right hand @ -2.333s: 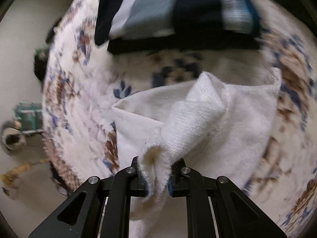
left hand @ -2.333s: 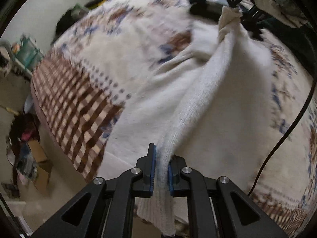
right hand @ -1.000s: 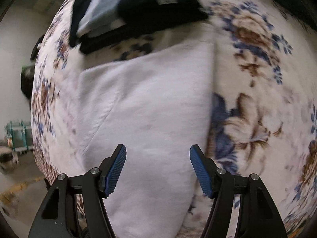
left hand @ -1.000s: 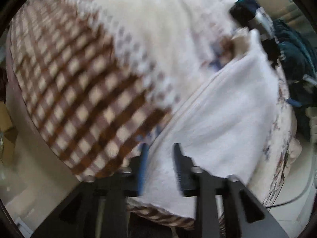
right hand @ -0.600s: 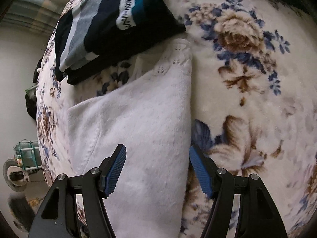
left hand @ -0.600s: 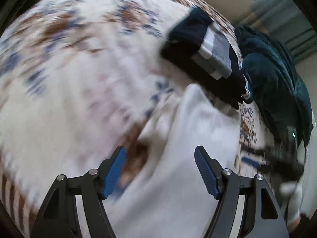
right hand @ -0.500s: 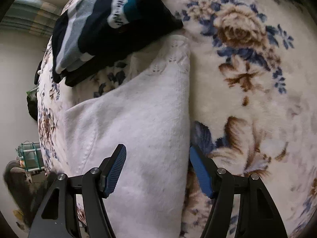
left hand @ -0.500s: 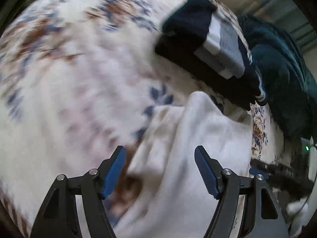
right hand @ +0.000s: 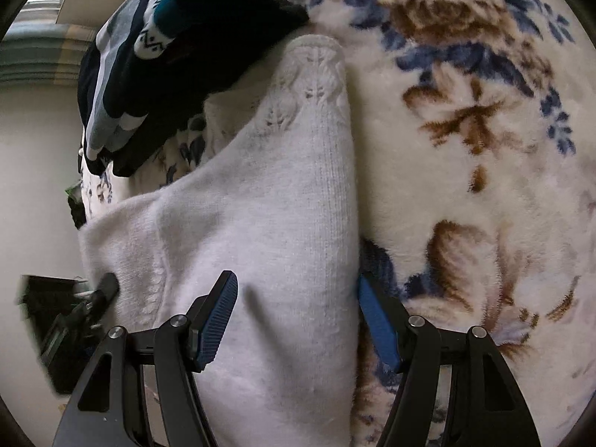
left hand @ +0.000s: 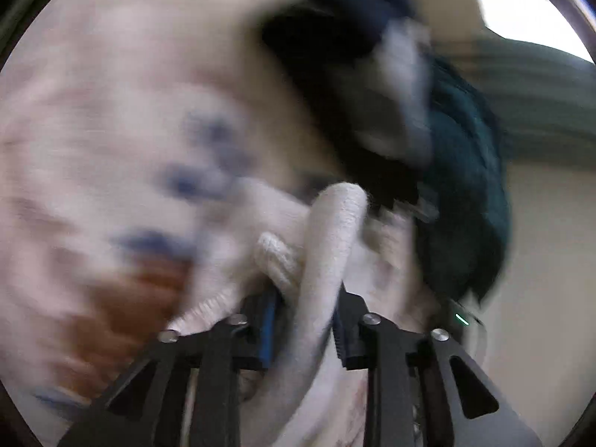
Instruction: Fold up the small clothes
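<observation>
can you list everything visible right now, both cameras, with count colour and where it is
white knit garment: one, white, lying on the blanket; a bunched fold of it sits between the left gripper's fingers
floral blanket: one, cream with blue and brown flowers, under everything
folded dark clothes: one pile, navy with grey, white and teal bands, on the blanket beyond the white garment
dark teal fabric: one blurred heap, past the dark clothes in the left wrist view
left gripper: one, black with blue pads, shut on the white knit
right gripper: one, black with blue pads, open over the garment's near right edge
</observation>
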Tool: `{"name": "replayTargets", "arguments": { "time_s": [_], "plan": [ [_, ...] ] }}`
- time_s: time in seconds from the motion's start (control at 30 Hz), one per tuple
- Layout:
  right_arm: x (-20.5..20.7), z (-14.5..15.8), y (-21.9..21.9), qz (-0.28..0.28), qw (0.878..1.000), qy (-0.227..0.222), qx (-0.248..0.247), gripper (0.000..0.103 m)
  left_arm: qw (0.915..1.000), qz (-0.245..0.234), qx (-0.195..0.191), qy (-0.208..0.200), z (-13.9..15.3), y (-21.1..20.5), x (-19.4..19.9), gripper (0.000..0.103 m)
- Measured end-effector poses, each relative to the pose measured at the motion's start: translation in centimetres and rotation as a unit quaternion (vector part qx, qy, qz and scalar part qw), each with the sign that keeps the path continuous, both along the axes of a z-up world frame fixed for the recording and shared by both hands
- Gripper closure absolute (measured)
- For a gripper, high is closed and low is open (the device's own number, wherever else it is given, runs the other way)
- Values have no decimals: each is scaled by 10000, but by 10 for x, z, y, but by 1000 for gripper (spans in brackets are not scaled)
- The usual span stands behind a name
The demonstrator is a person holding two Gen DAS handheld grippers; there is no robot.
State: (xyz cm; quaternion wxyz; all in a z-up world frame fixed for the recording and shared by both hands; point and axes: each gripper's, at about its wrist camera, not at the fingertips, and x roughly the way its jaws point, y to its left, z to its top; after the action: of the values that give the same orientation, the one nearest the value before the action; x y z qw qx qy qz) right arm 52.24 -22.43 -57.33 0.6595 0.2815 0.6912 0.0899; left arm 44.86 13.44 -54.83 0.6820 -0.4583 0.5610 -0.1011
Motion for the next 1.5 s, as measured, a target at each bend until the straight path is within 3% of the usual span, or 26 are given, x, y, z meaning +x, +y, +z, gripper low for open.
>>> {"name": "replayTargets", "arguments": {
  "time_s": [0.03, 0.07, 0.1, 0.17, 0.23, 0.37, 0.43, 0.47, 0.53, 0.6, 0.7, 0.73, 0.77, 0.8, 0.87, 0.93, 0.97, 1.07, 1.1, 1.17, 1.27, 1.3, 1.33, 1.37, 1.4, 1.5],
  "plan": [
    [1, -1, -1, 4, 10000, 22, 4, 34, 9999, 98, -83, 13, -2, 11, -3, 74],
    [2, 0, -2, 2, 10000, 29, 13, 34, 9998, 146, -128, -14, 2, 19, -5, 64],
    [3, 1, -3, 10, 10000, 23, 31, 34, 9999, 130, 3, -57, 11, 23, -6, 45],
    [7, 5, -6, 67, 9999, -28, 69, 34, 9996, 90, 187, -196, 25, 25, -10, 37],
    [10, 8, -9, 69, 9999, -90, 61, 34, 9977, -84, 641, -212, 36, 15, -6, 37],
    [18, 8, -14, -19, 9999, -95, 35, 34, 9844, -806, 1545, -247, 42, -28, 6, 37],
    [21, 6, -15, -54, 9999, -80, 64, 34, 9800, -1149, 1607, -233, 31, -47, 9, 37],
    [22, 5, -14, -64, 9999, -62, 69, 34, 9760, -1262, 1757, -243, 27, -56, 9, 40],
    [23, 2, -8, -3, 9999, -66, 123, 34, 9698, -1412, 1963, -299, 15, -70, 16, 64],
    [24, -1, 0, 108, 9999, -39, 93, 34, 9772, -1275, 1677, -266, 10, -70, 22, 79],
    [24, -6, 10, 277, 9996, -5, 46, 34, 9945, -835, 304, -548, 17, -44, 10, 80],
    [25, -5, 12, 305, 9995, -26, 50, 34, 9964, -663, 8, -536, 15, -36, 6, 80],
    [25, -5, 13, 334, 9994, -46, 94, 34, 9950, -401, -808, -430, -2, -23, 1, 80],
    [25, -5, 13, 341, 9993, -55, 107, 34, 9902, -194, -1351, -298, -16, -11, -5, 79],
    [25, -5, 13, 310, 9994, -53, 124, 34, 9911, 243, -1306, 64, -41, 11, -15, 76],
    [25, -6, 12, 265, 9995, -4, 153, 34, 9892, 270, -1440, 99, -47, 23, -15, 74],
    [24, -5, 10, 239, 9996, 7, 170, 34, 9908, 224, -1331, 114, -41, 24, -12, 69],
    [24, 1, 7, 253, 9995, -40, 160, 34, 9978, -37, -630, -197, -2, 28, 1, 37],
    [24, 2, 5, 232, 9996, -61, 163, 34, 9981, -36, -540, -288, 5, 28, 5, 34],
    [26, 0, 3, 174, 9996, -64, 206, 34, 9989, -223, -282, -310, 11, 25, 15, 34],
    [30, -13, 2, 19, 9995, 35, 303, 34, 9942, -623, 852, -183, 7, 11, 32, 39],
    [31, -18, 1, -4, 9993, 44, 361, 35, 9887, -793, 1269, -115, 3, 7, 39, 50],
    [31, -19, 2, -18, 9993, -2, 372, 42, 9844, -893, 1517, -66, 1, 5, 42, 52],
    [31, -19, 3, 0, 9996, -99, 264, 84, 9750, -1048, 1959, 9, -5, -1, 50, 52],
    [32, -18, 6, 95, 9998, -185, -45, 93, 9703, -1102, 2152, 32, -8, -2, 54, 49],
    [33, -19, 5, 77, 9997, -153, -200, 93, 9664, -1150, 2294, 152, -5, -2, 63, 49]
  ]
}}
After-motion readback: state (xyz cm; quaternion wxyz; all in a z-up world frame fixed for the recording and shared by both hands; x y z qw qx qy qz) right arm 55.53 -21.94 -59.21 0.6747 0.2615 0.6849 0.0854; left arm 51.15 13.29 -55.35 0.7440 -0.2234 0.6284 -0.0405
